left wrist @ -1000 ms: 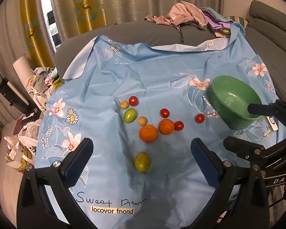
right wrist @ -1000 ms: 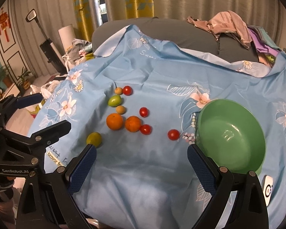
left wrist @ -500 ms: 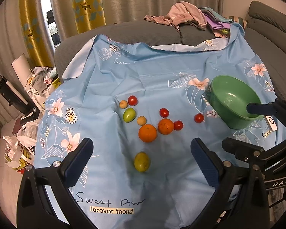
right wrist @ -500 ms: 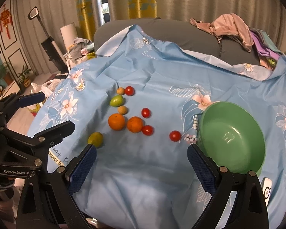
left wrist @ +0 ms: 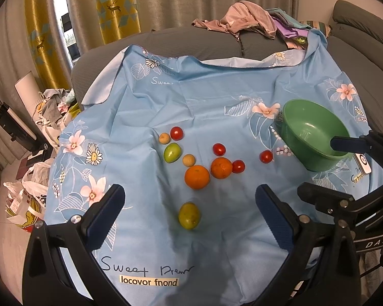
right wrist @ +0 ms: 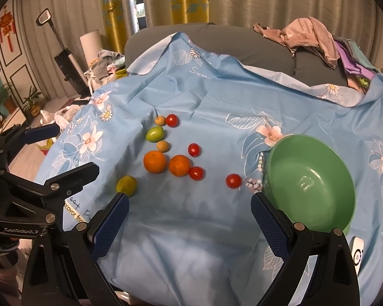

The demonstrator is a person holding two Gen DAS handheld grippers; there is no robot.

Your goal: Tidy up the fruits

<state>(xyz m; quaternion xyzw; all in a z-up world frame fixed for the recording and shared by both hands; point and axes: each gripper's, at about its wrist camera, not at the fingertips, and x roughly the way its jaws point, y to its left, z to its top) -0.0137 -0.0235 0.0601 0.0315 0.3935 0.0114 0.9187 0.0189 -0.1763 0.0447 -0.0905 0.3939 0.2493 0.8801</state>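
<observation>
Little changed since earlier frames: both views drift slightly, fruit unmoved. Left gripper (left wrist: pixel 190 205) spread wide, holding nothing, hovering over yellow-green fruit (left wrist: pixel 189 215). Right gripper (right wrist: pixel 190 210) likewise wide open, empty. Glossy blue floral cloth (left wrist: pixel 206 102), wrinkled, draped over grey sofa (left wrist: pixel 191 42). Two dimpled oranges (left wrist: pixel 196 177) touching at centre; smooth red cherry tomatoes (left wrist: pixel 219 149) scattered around; green fruit (left wrist: pixel 171 152) at 10 o'clock of oranges. Round green plastic bowl (right wrist: pixel 319 153) at 3 o'clock, empty. Clothes heap (left wrist: pixel 242 21) at 12, yellow curtains (left wrist: pixel 115 7) behind.
</observation>
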